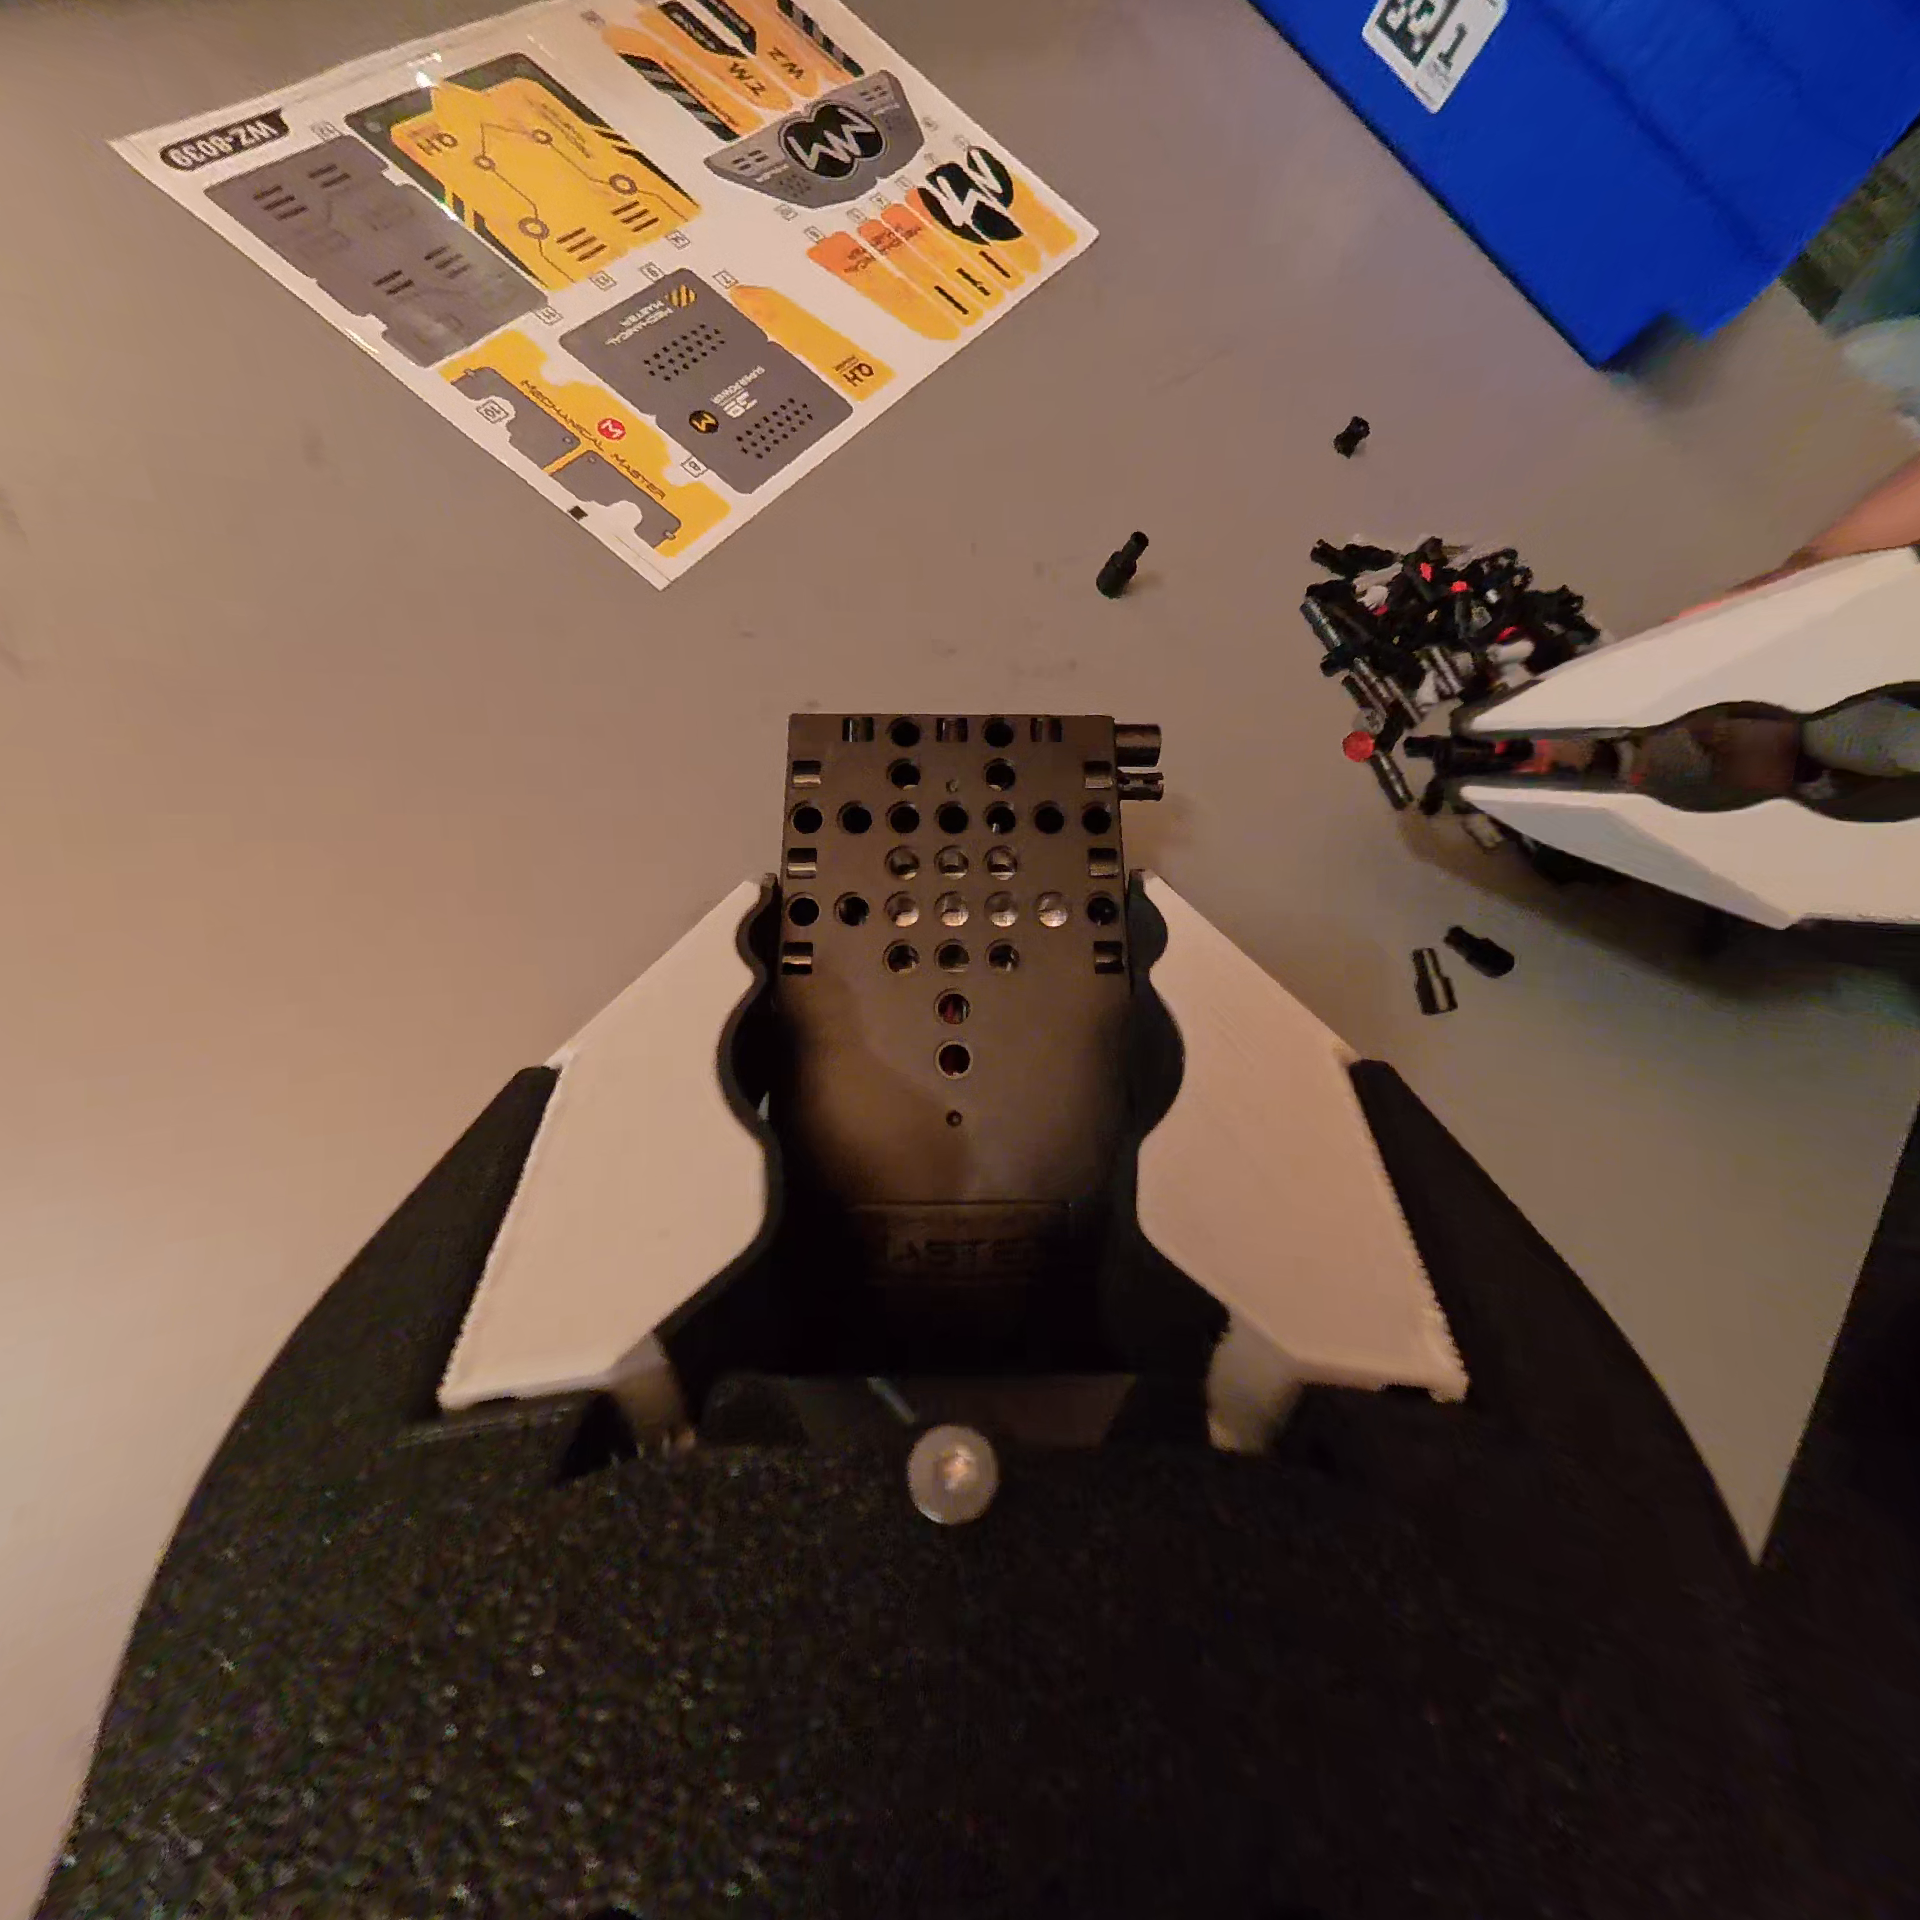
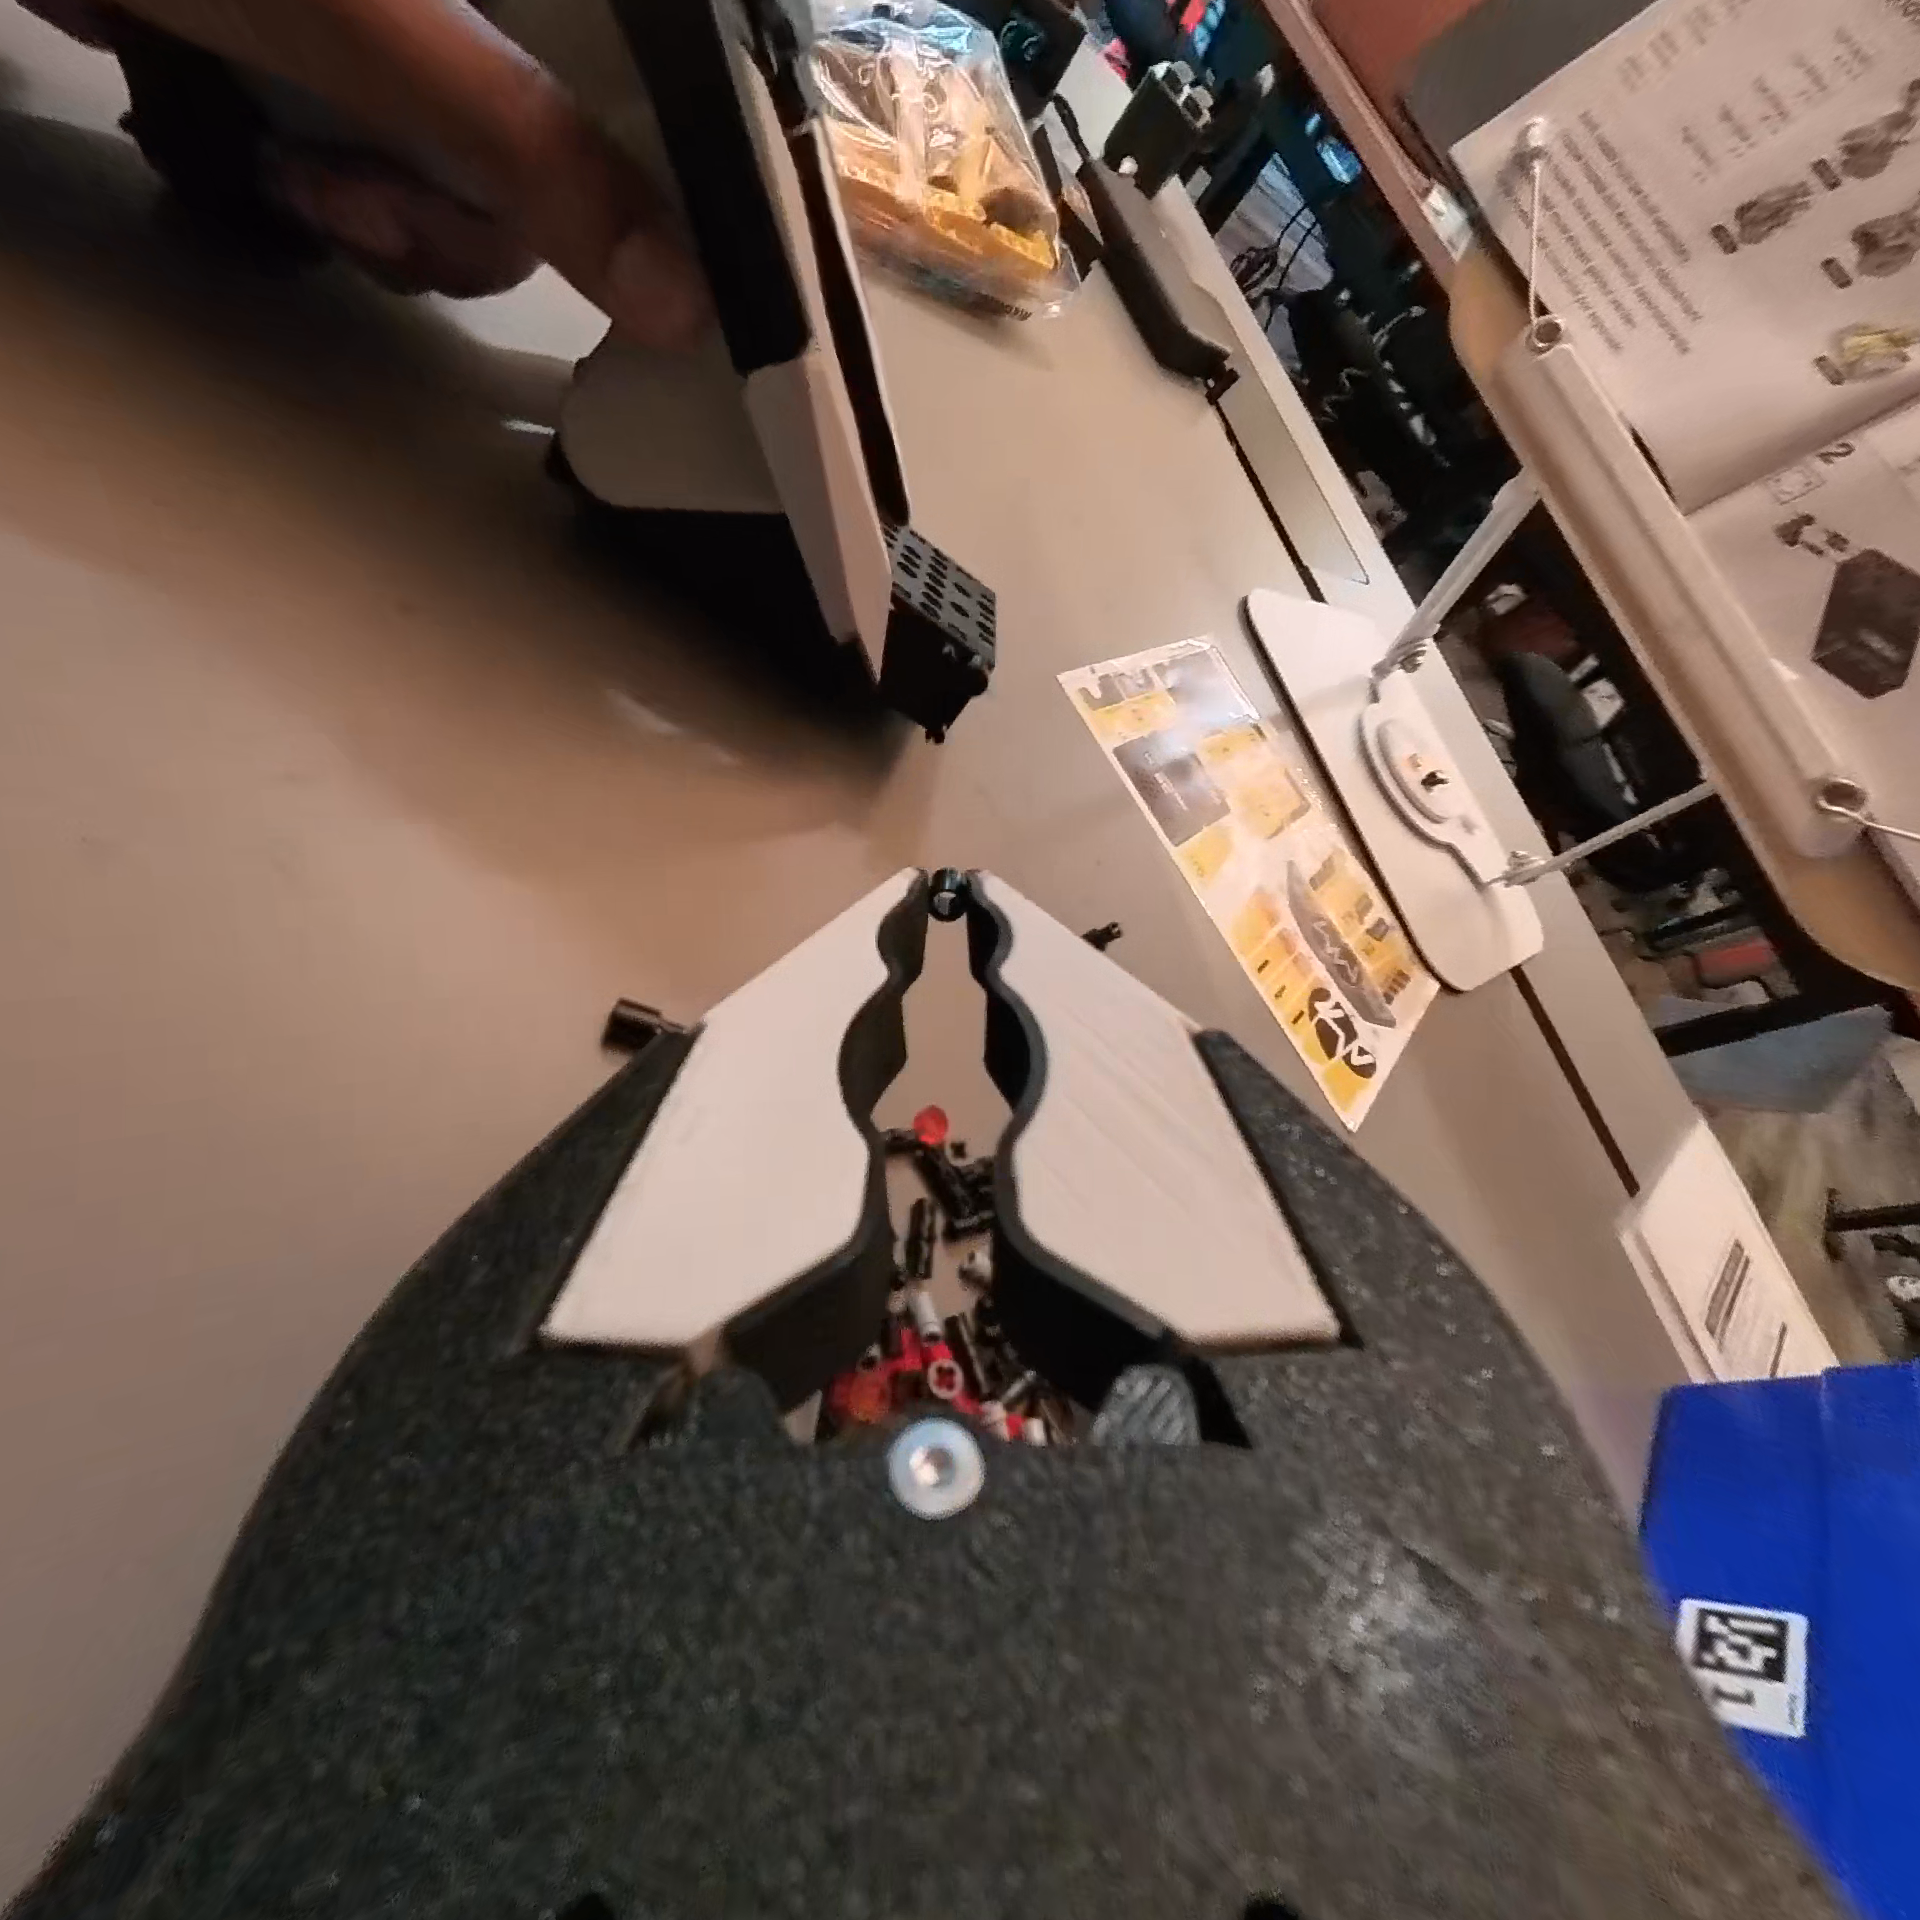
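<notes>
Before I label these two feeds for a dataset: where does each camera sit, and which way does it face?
Left wrist view: on the left gripper, looking down along its fingers at the grey table; its fingers clamp a black perforated block.
Right wrist view: on the right gripper, looking low across the table; its tips pinch a small black pin, and a hand shows on the other gripper.
Shared: the block, sticker sheet, pile of small black and red parts, blue box.
</notes>
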Tool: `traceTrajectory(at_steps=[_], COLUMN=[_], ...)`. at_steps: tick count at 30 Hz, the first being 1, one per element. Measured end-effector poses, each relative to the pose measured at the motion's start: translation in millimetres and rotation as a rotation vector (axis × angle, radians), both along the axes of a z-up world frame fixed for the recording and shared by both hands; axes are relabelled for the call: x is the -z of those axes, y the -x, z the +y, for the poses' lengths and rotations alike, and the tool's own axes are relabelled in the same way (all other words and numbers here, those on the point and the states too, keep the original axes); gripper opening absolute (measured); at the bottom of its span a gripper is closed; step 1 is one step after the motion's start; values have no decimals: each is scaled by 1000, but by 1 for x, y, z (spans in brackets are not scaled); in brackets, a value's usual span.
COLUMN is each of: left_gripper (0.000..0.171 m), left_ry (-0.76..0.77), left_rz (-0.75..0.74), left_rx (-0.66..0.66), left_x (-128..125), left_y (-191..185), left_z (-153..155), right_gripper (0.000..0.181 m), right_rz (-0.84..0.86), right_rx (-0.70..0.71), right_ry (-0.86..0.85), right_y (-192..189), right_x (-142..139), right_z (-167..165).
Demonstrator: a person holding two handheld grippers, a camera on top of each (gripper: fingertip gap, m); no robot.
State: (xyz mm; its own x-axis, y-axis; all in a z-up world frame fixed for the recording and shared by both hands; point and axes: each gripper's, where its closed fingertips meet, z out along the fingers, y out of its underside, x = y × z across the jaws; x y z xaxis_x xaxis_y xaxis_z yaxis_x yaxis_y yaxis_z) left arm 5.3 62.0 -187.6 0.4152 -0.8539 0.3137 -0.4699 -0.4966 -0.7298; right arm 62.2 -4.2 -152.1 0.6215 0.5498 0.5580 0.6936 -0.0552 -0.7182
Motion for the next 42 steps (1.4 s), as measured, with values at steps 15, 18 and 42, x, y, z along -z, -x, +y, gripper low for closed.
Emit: traceTrajectory(at_steps=[15,18,42], left_gripper=[65,65,65], left_ry=[29,28,26], left_rz=[-21,-21,-18], left_rx=[2,3,6], left_x=[-1,-1,-1], left_y=[0,0,0], left_z=[0,0,0], right_gripper=[8,8,13], right_rz=[8,23,43], right_rx=[15,30,63], right_ry=[142,222,244], right_y=[-5,-6,-13], right_x=[23,32,33], right_z=[-1,-4,-4])
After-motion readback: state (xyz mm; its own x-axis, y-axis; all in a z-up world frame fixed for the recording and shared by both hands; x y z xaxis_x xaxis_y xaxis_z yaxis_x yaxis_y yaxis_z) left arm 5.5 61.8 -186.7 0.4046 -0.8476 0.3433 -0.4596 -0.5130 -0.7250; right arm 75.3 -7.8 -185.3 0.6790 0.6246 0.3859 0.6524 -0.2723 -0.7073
